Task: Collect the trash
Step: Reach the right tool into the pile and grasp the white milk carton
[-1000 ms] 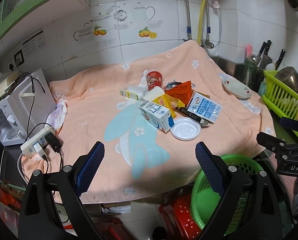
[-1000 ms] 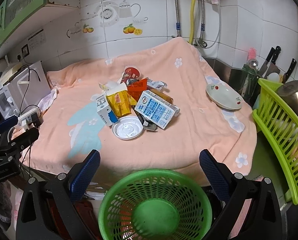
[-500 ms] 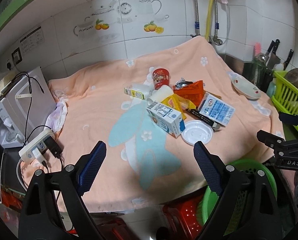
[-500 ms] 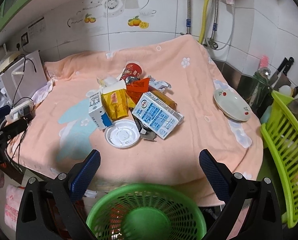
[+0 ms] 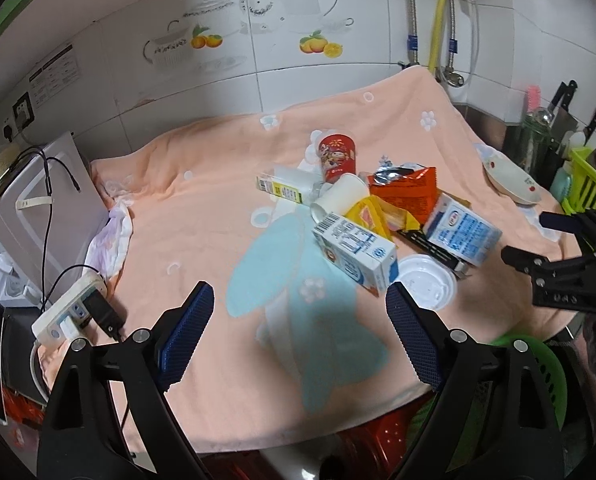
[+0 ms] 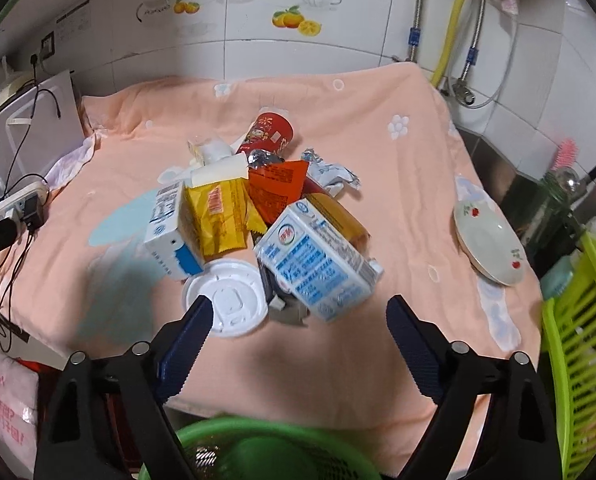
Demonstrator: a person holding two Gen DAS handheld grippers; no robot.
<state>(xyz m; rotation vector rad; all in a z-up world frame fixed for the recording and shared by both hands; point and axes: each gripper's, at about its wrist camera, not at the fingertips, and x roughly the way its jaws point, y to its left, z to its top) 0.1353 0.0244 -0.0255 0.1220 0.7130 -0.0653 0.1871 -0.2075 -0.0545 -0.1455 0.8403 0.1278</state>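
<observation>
Lying heaped on peach cloth (image 6: pixel 398 184): trash pile (image 6: pixel 266 216), crumpled; left claw (image 5: pixel 298 336) released, right claw (image 6: pixel 296 328) closing, empty.

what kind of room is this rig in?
Most likely a small home kitchen: tiled wall with teapot and fruit decals, knives standing by a green dish rack, water pipes on the wall. The counter is draped in a peach blanket.

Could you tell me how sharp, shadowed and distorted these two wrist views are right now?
Left wrist: sharp, with fisheye-bent wall tiles and dark corners. Right wrist: a soft shadow on the peach cloth beside the white lid; the green basket is blurred.
</observation>
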